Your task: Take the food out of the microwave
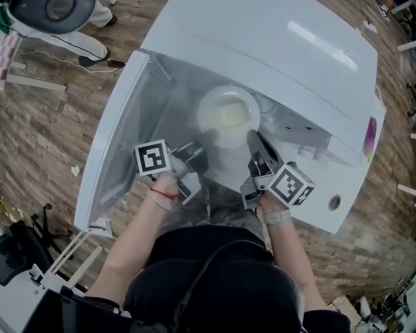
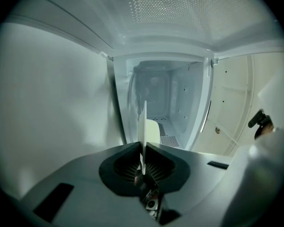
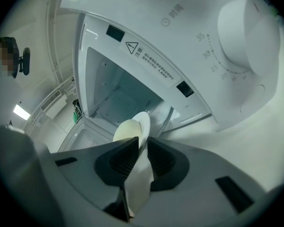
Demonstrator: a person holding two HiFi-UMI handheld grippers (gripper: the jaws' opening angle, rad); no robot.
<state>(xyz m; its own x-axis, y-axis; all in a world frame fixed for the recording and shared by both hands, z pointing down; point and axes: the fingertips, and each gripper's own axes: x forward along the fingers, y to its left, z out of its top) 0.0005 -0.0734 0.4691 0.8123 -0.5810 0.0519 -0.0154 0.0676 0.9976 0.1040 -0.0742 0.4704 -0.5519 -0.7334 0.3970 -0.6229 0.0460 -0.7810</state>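
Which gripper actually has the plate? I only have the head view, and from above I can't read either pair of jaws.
Observer: The left gripper does. In the left gripper view its jaws are closed on the plate, whose rim shows edge-on between the pads.
Operator: And the right one?
Observer: It has it too. The right gripper view shows the rim pinched between its pads, on the opposite side of the plate.
Operator: Anything on the front panel that I'm missing?
Observer: The right gripper view shows a large round timer dial on the microwave front, up and to the right of the plate.
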